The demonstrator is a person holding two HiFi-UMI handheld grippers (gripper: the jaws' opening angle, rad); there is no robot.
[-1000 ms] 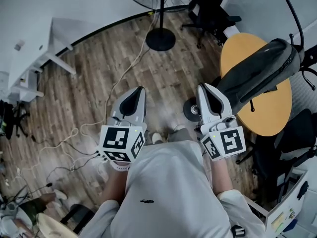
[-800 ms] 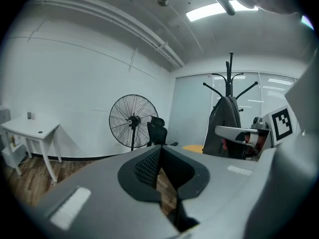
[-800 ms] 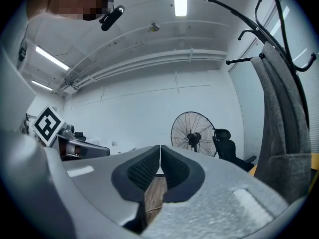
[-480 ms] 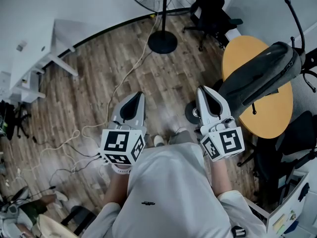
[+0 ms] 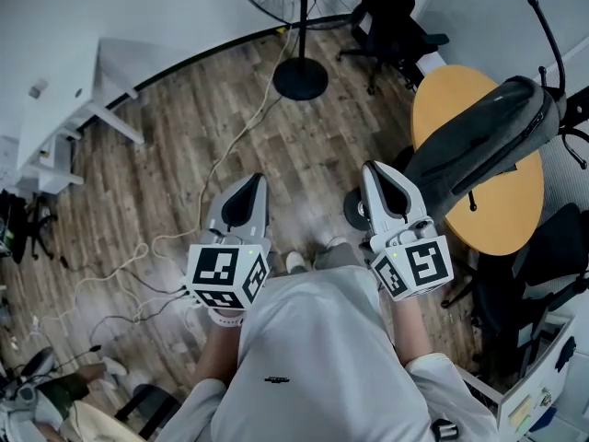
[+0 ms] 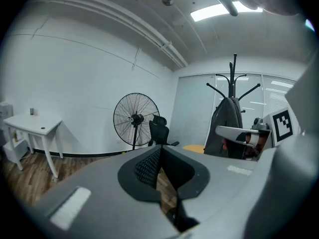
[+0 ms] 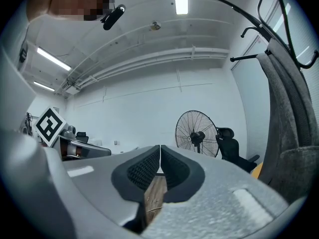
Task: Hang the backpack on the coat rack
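Observation:
A grey backpack point(image 5: 483, 141) hangs upright against the black coat rack point(image 5: 545, 35), above the round orange table point(image 5: 502, 212). In the left gripper view the backpack point(image 6: 228, 121) is under the rack's hooks point(image 6: 233, 81). It fills the right edge of the right gripper view point(image 7: 289, 108). My left gripper point(image 5: 247, 190) and right gripper point(image 5: 375, 173) are held side by side in front of the person's body, over the floor. Both are shut with nothing between the pads. The right gripper is just left of the backpack, apart from it.
A standing fan point(image 5: 300, 76) and a black office chair point(image 5: 391, 17) are ahead. A white desk point(image 5: 55, 109) stands at the left. Cables point(image 5: 138, 256) trail over the wooden floor. Another black chair point(image 5: 543, 256) and a box point(image 5: 538, 385) are at the right.

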